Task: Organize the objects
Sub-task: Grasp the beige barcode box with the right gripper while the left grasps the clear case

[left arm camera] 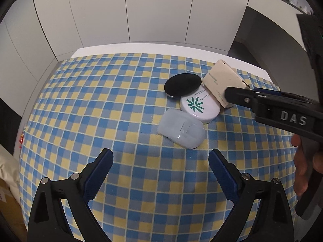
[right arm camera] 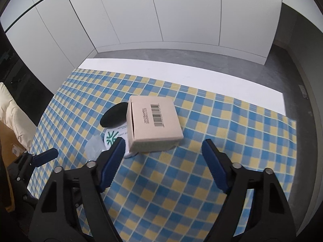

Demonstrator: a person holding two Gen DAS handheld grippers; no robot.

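A beige cardboard box (right arm camera: 155, 121) with a barcode on top sits on the blue-and-yellow checked cloth (right arm camera: 181, 181). It leans partly on a white round compact (left arm camera: 199, 104) with a green logo. A black oval pad (left arm camera: 182, 83) lies behind the compact and a translucent plastic case (left arm camera: 181, 131) in front of it. My right gripper (right arm camera: 163, 142) is open, its fingertips on either side of the box's near edge with a gap on the right. In the left wrist view its finger (left arm camera: 238, 97) crosses in front of the box (left arm camera: 222, 80). My left gripper (left arm camera: 161, 154) is open and empty, just short of the plastic case.
The cloth covers a white table (right arm camera: 181, 74) whose bare far edge shows beyond it. White cabinet panels (left arm camera: 141, 10) stand behind. A cream cushion (right arm camera: 12, 113) lies off the table's left side. A hand (left arm camera: 302, 171) holds the right gripper's handle.
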